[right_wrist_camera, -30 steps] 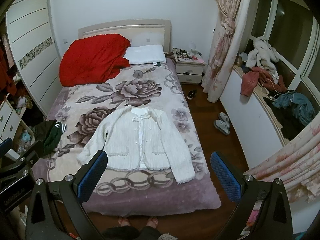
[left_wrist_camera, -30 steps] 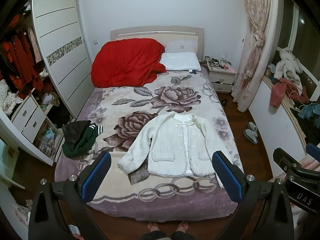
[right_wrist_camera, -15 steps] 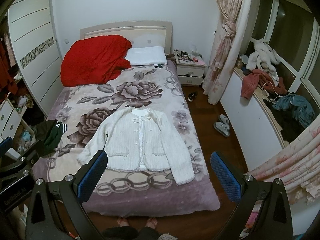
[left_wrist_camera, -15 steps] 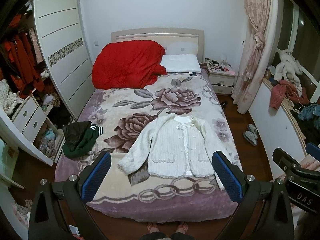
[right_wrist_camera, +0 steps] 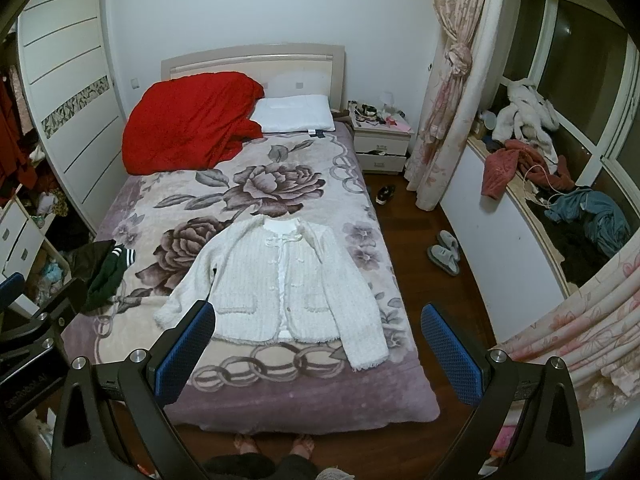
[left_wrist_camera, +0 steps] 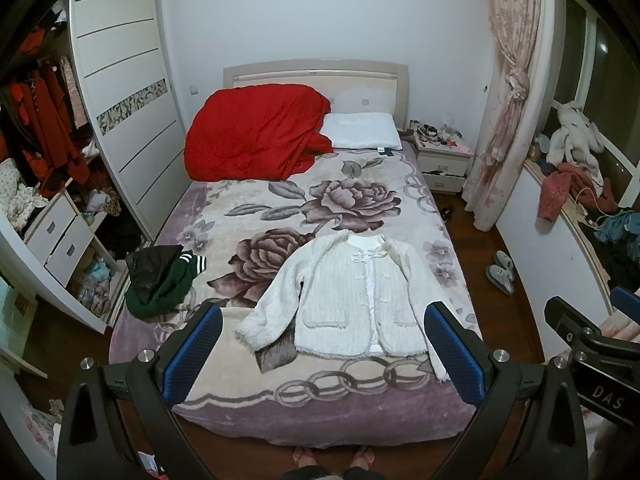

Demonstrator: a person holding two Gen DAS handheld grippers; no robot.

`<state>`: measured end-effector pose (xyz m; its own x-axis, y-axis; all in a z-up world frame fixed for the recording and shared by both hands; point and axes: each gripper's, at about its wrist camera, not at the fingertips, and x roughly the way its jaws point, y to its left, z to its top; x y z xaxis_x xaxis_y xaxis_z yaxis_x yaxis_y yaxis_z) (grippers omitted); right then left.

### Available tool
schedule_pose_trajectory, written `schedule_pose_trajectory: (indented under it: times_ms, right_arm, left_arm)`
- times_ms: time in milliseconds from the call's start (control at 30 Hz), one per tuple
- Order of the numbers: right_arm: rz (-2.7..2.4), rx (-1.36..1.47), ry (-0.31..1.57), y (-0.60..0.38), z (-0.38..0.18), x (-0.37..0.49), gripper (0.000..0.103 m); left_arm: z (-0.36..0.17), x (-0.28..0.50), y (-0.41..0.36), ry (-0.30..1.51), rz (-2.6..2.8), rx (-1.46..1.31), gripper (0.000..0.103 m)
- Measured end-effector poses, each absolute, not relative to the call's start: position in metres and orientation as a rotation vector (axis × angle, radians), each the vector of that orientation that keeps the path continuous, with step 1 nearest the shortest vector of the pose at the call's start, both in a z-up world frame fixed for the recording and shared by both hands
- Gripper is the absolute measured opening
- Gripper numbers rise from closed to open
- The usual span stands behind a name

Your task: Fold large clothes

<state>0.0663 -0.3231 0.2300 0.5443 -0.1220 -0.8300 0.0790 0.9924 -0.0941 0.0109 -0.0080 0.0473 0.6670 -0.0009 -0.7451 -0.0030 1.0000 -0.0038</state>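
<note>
A white fuzzy cardigan (left_wrist_camera: pixel 352 300) (right_wrist_camera: pixel 280 284) lies flat and face up on the near half of the bed, collar toward the headboard, both sleeves spread out and down. My left gripper (left_wrist_camera: pixel 322 322) hangs open well above the foot of the bed, with nothing between its blue pads. My right gripper (right_wrist_camera: pixel 318 320) is open too and just as high, also holding nothing. A dark green and black garment (left_wrist_camera: pixel 160 280) (right_wrist_camera: pixel 102 274) is bunched at the bed's left edge.
The bed (left_wrist_camera: pixel 224 400) has a floral blanket, a red duvet (left_wrist_camera: pixel 256 136) and a white pillow (left_wrist_camera: pixel 360 136) at its head. A wardrobe and drawers stand left, a nightstand (right_wrist_camera: pixel 382 144) and curtains right. Slippers (right_wrist_camera: pixel 444 252) lie on the floor. A person's bare feet (right_wrist_camera: pixel 272 444) stand at the bed's foot.
Both views have pulled back and tilted up a little, so the bed and cardigan sit slightly lower and smaller. Nothing on the bed has moved, and both grippers have stayed open.
</note>
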Motion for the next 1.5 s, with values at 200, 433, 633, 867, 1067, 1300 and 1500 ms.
schedule_pose_trajectory:
  times_ms: [200, 433, 633, 867, 1067, 1300, 1500]
  right_arm:
    - [-0.120, -0.049, 0.985, -0.324, 0.233, 0.067, 0.103]
    - [-0.118, -0.051, 0.981, -0.323, 0.241, 0.069, 0.103]
    - [-0.118, -0.048, 0.978, -0.323, 0.241, 0.067, 0.103]
    - [-0.118, -0.048, 0.973, -0.321, 0.247, 0.070, 0.103]
    - [-0.118, -0.050, 0.972, -0.321, 0.249, 0.071, 0.103]
    - [-0.119, -0.049, 0.973, -0.320, 0.251, 0.072, 0.103]
    - [-0.120, 0.011, 1.016, -0.319, 0.243, 0.110, 0.103]
  left_arm:
    - [0.051, 0.011, -0.005, 0.834, 0.001, -0.007, 0.103]
    - [0.053, 0.010, -0.004, 0.830, -0.001, -0.008, 0.103]
    - [0.051, 0.009, -0.004, 0.828, 0.000, -0.007, 0.103]
    - [0.053, 0.009, -0.001, 0.825, -0.001, -0.007, 0.103]
    - [0.051, 0.006, -0.002, 0.822, 0.000, -0.008, 0.103]
    - [0.062, 0.019, 0.003, 0.824, -0.006, -0.012, 0.103]
    - [0.043, 0.061, 0.018, 0.790, 0.038, 0.015, 0.103]
